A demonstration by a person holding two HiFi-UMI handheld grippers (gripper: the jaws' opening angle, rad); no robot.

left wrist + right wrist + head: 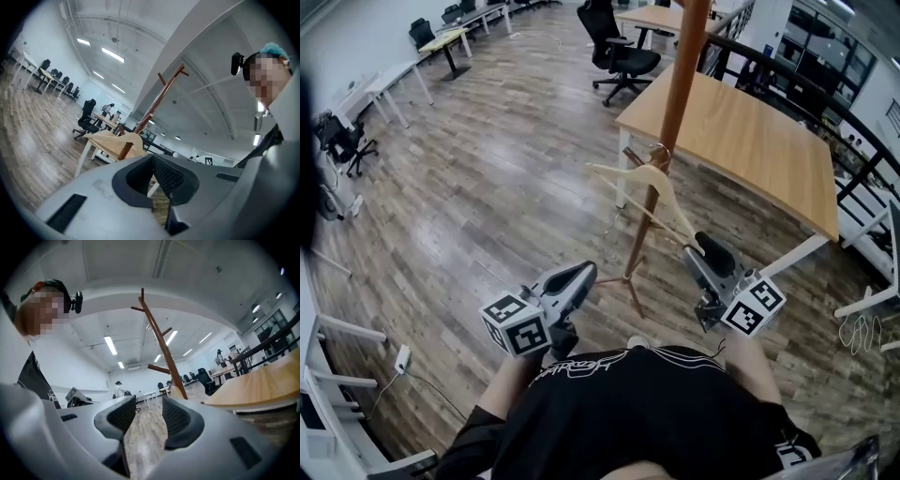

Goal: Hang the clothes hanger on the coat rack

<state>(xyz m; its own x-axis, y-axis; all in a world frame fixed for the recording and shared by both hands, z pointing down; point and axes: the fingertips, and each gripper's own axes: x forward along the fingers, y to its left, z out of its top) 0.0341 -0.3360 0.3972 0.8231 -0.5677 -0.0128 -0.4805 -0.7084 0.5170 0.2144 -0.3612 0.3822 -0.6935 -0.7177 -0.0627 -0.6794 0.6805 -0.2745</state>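
A brown wooden coat rack (677, 94) stands on the wood floor in front of me. A light wooden clothes hanger (649, 180) hangs by its hook from a peg on the rack's pole, tilted, with no gripper touching it. My right gripper (705, 246) is just below and to the right of the hanger; its jaws are open with nothing between them (149, 411). My left gripper (579, 277) is lower left of the rack, and its pads meet at the tips, empty (152, 160). The left gripper view shows the rack (157, 98) and the hanger (115, 140) ahead.
A long wooden table (750, 141) stands right behind the rack. A black office chair (619, 56) is beyond it, and a dark railing (853, 122) runs along the right. Desks and chairs line the far left wall. A power strip (401, 358) lies on the floor at the left.
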